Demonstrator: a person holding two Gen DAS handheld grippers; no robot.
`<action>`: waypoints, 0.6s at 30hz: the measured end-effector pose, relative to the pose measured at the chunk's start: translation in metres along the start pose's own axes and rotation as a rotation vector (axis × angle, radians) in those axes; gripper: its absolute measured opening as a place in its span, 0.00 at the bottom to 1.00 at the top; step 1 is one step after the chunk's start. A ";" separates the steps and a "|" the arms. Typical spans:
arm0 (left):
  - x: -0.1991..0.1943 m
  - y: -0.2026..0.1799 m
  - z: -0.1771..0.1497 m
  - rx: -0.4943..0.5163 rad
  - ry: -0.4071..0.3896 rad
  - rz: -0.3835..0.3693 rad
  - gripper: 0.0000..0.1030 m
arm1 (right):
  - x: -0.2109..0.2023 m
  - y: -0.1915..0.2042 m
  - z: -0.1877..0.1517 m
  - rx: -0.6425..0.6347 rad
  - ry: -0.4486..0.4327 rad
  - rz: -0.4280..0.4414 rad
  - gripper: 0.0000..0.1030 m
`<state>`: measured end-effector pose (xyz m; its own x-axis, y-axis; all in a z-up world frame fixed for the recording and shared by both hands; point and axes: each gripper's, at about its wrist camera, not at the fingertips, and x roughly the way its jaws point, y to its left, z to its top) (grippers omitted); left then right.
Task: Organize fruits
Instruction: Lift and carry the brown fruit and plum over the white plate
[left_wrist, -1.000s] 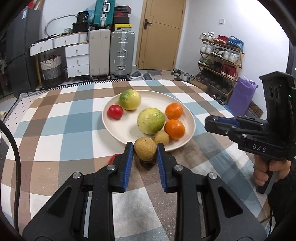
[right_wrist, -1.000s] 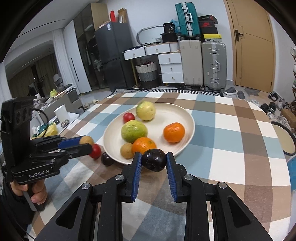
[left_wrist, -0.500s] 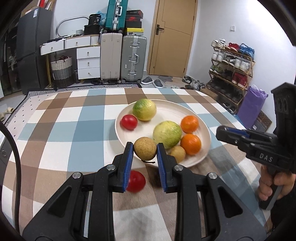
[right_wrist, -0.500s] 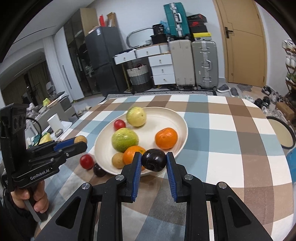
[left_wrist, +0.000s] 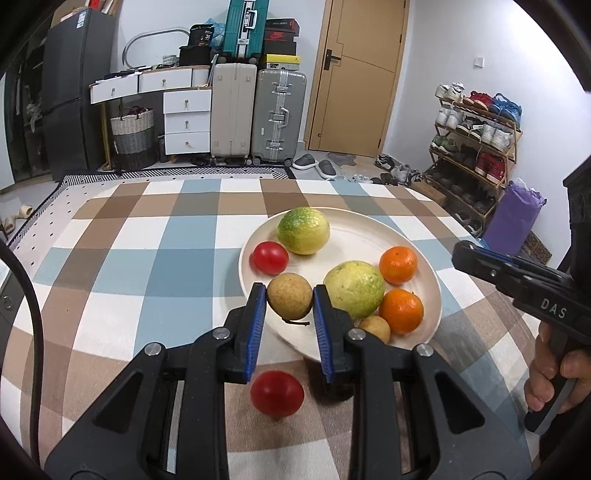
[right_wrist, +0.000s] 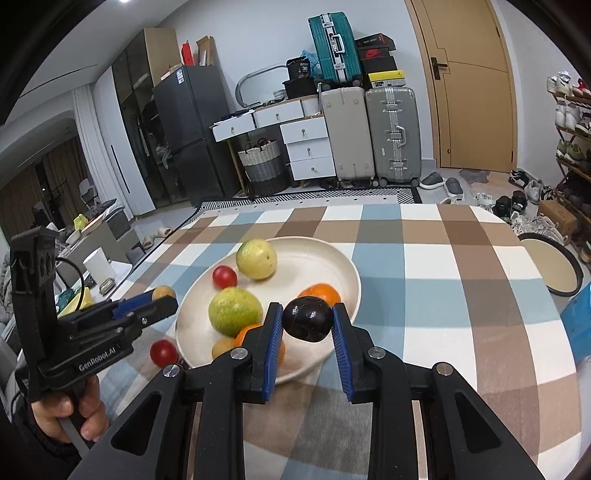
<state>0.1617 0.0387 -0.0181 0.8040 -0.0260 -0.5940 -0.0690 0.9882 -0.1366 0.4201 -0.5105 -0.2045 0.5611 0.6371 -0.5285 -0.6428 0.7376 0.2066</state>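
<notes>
Both tools have carried their fruit over the plate (left_wrist: 436, 295) rim in the last second: left tool (left_wrist: 289, 300) clamps a brown longan-like fruit (left_wrist: 290, 296), right tool (right_wrist: 307, 319) a dark plum (right_wrist: 307, 319); release looks next, while a red tomato (left_wrist: 277, 392) waits on the surface (left_wrist: 110, 266)

Beyond far edge of checked tablecloth (left_wrist: 147, 266): two upright suitcases (left_wrist: 258, 118), teal suitcase (left_wrist: 240, 26) stacked above, white drawer unit (left_wrist: 186, 122), wicker basket (left_wrist: 133, 129), wooden door (left_wrist: 354, 74). Shoe rack (left_wrist: 476, 147) right; black fridge (right_wrist: 192, 133) left.
</notes>
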 end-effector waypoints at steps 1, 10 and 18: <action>0.002 -0.001 0.001 0.005 0.000 0.001 0.22 | 0.003 0.001 0.002 0.005 -0.003 -0.002 0.27; 0.012 0.004 0.005 -0.006 -0.004 -0.002 0.22 | 0.031 0.014 0.009 -0.009 0.025 0.005 0.27; 0.009 -0.004 0.005 0.047 -0.017 0.003 0.22 | 0.041 0.015 0.004 -0.017 0.027 -0.007 0.27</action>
<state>0.1717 0.0350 -0.0191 0.8137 -0.0210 -0.5809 -0.0435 0.9943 -0.0969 0.4357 -0.4728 -0.2195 0.5516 0.6251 -0.5522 -0.6474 0.7383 0.1891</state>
